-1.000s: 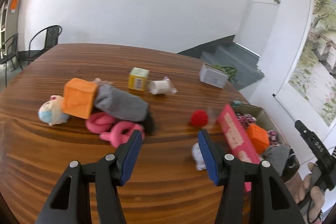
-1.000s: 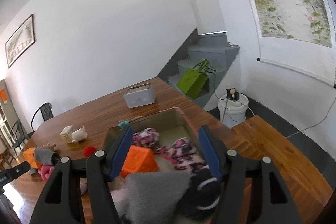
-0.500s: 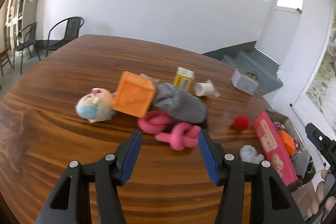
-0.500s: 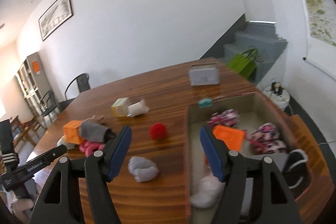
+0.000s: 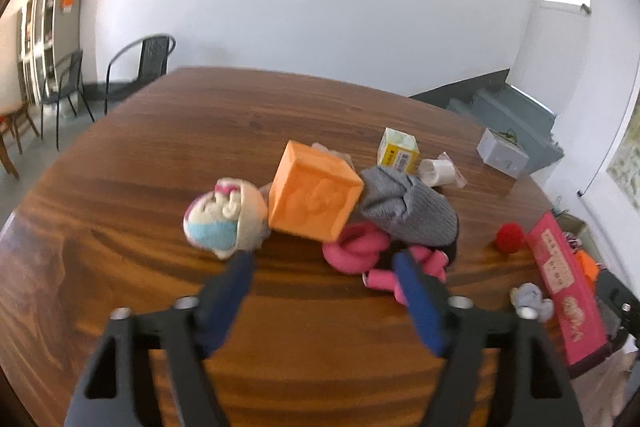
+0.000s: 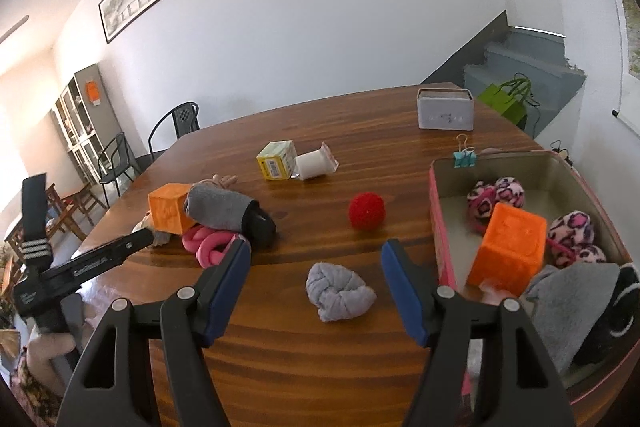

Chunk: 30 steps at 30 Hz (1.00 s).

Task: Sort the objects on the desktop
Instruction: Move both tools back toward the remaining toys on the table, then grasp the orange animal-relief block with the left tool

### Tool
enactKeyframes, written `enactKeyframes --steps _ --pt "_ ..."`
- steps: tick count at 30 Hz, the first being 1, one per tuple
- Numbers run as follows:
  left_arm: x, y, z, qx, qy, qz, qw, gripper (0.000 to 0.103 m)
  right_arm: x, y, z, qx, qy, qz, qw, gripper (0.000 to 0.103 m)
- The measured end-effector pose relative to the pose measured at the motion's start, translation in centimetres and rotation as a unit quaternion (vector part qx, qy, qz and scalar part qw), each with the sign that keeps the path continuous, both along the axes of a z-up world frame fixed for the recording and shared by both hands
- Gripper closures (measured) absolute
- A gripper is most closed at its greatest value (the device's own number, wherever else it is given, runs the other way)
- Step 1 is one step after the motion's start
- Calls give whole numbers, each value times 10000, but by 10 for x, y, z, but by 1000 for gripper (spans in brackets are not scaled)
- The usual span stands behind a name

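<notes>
**Both grippers spread wide, empty, over soft clutter**

Landmark: pink-walled box (image 6: 438, 227). Inside it: an orange cube (image 6: 510, 251), leopard pom-poms (image 6: 572, 227), grey cloth (image 6: 568, 303). Just left of the box, a balled grey sock (image 6: 340, 291) sits between the right gripper (image 6: 316, 261) fingers, not touched; red pom ball (image 6: 367, 211) beyond it. Well left of the box, the pile: orange foam cube (image 5: 314, 195), grey sock roll (image 5: 408, 207), pink knotted rope (image 5: 360, 251), pastel plush (image 5: 224, 215). Left gripper (image 5: 322, 267) hangs at that pile, jaws wide, nothing held. Likely all light, squashy, non-fragile: pinch socks across the bulk, cube on opposite flat faces, rope at the knot.
</notes>
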<state>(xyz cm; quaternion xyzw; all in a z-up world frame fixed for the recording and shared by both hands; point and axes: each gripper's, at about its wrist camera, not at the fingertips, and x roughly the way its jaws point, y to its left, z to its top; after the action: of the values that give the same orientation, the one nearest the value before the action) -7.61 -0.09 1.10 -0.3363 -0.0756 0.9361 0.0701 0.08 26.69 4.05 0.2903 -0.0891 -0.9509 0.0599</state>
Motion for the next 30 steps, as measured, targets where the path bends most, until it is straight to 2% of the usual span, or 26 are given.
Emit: enactKeyframes --steps 5,13,18,19,21,22,26,30 --pt "-20 14 -1 -471 117 -80 9988 22 1 -4 -1 61 -7 89 9999 31" --pt "-57 25 -19 -1133 -40 -198 9934 22 3 -12 -2 197 -2 257 9995 31" --pt "-70 28 -22 -1339 -19 -248 9907 22 2 -15 -4 207 -51 313 9993 31" --pt "-71 29 -23 -1358 -18 -240 9904 24 2 -15 -4 212 -56 323 9992 31" --pt "-76 27 -25 -1358 -99 -239 9904 44 2 -16 -5 227 -59 334 9992 31" --pt "-78 27 -27 -1348 -150 -239 9905 48 2 -17 -5 238 -63 339 9991 31" --pt "-77 24 -27 -1244 -167 -250 9918 49 1 -19 -7 273 -91 356 9989 31" --pt "-62 14 -11 -911 1 -202 9956 50 2 -20 -8 337 -60 324 9989 31"
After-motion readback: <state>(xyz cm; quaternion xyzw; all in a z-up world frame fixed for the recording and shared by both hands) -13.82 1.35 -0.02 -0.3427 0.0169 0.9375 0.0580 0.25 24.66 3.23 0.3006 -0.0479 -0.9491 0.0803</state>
